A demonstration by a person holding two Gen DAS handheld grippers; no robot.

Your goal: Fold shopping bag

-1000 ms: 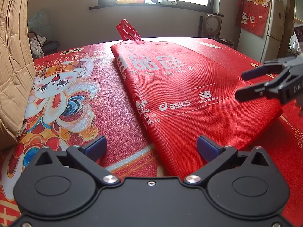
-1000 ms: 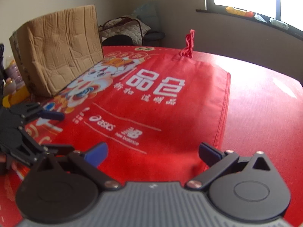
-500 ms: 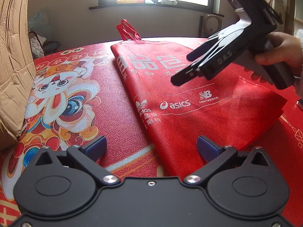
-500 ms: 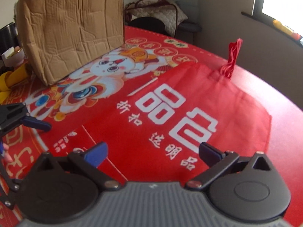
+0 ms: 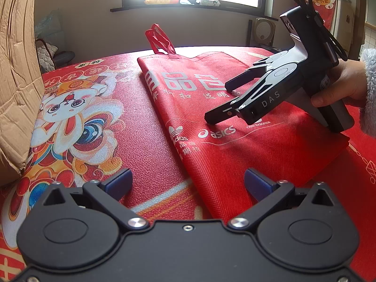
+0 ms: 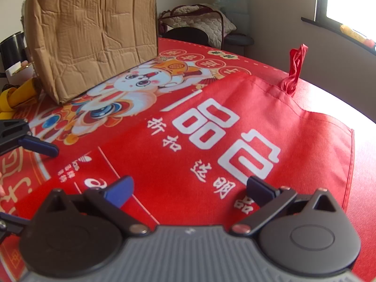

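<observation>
The red shopping bag (image 5: pixel 235 122) lies flat and unfolded on the table (image 5: pixel 131 127), handles (image 5: pixel 159 38) toward 12 o'clock. Both claws gape empty: left claw (image 5: pixel 188 183) at the bag's 6 o'clock corner, right claw (image 5: pixel 221 103) hovering mid-bag (apparently positioning). Next, I judge: grip an edge.

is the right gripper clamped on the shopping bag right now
No, in the left wrist view the right gripper hangs over the shopping bag with its jaws apart and no fabric between them.
</observation>
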